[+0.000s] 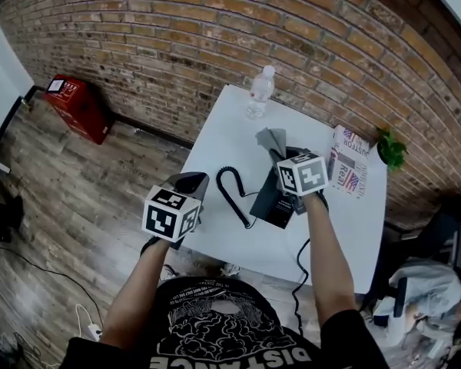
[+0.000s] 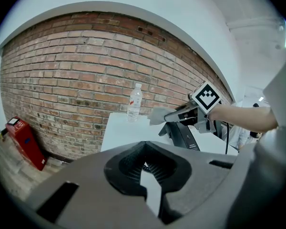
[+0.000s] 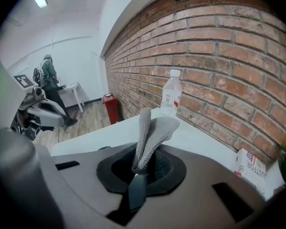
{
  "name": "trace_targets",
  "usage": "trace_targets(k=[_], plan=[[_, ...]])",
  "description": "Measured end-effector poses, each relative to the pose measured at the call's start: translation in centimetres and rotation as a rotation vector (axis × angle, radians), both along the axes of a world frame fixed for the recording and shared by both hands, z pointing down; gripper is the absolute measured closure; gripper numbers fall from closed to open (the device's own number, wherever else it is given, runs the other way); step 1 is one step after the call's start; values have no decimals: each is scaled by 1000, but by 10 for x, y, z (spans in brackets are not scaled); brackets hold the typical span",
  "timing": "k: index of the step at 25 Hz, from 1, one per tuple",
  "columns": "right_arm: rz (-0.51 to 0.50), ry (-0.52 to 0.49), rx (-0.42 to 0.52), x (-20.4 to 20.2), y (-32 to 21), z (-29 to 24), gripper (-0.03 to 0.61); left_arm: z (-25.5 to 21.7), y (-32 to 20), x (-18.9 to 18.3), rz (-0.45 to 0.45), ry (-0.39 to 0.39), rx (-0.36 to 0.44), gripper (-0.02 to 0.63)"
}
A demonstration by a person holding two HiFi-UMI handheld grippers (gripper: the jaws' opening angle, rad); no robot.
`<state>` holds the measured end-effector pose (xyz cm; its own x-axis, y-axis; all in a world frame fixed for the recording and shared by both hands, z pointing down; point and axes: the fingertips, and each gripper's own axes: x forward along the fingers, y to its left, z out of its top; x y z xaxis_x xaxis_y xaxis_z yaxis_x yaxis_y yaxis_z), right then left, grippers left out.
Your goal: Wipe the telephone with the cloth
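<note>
Telephone (image 1: 278, 198): black, sat right of centre on the white table (image 1: 230, 133), its coiled cord (image 1: 229, 192) looped out at 9 o'clock. A water bottle (image 1: 259, 92) is noted at 12 o'clock from it and a printed box (image 1: 350, 164) at 2 o'clock.

Cloth (image 1: 271, 139): grey, folded, pinched firmly in the closed jaws of the right gripper (image 1: 283, 158) and carried just over the set's 12 o'clock end. No contact with the casing is seen from the left gripper view.

Left gripper (image 1: 190, 184): held at 9 o'clock from the set, by the table edge, jaws slightly parted with nothing between them.

Progress: cloth is in hand and brought to the set. Wiping is judged not begun or barely begun, so all the strokes across the casing are left.
</note>
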<state>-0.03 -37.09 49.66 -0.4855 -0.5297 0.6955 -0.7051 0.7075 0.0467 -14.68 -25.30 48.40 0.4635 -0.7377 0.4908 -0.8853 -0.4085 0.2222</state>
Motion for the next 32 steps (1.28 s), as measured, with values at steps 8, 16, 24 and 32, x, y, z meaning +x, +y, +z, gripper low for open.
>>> trace_targets(k=[8, 16, 24, 32], plan=[[26, -87, 83, -11, 9, -38, 566, -12, 1, -5, 11, 8, 24, 607], [116, -174, 189, 7, 38, -79, 566, -29, -1, 9, 55, 4, 77, 607], [231, -226, 271, 42, 78, -105, 566, -51, -3, 35, 119, 4, 138, 607], [367, -290, 338, 73, 124, -119, 566, -71, 0, 59, 183, 5, 185, 607]])
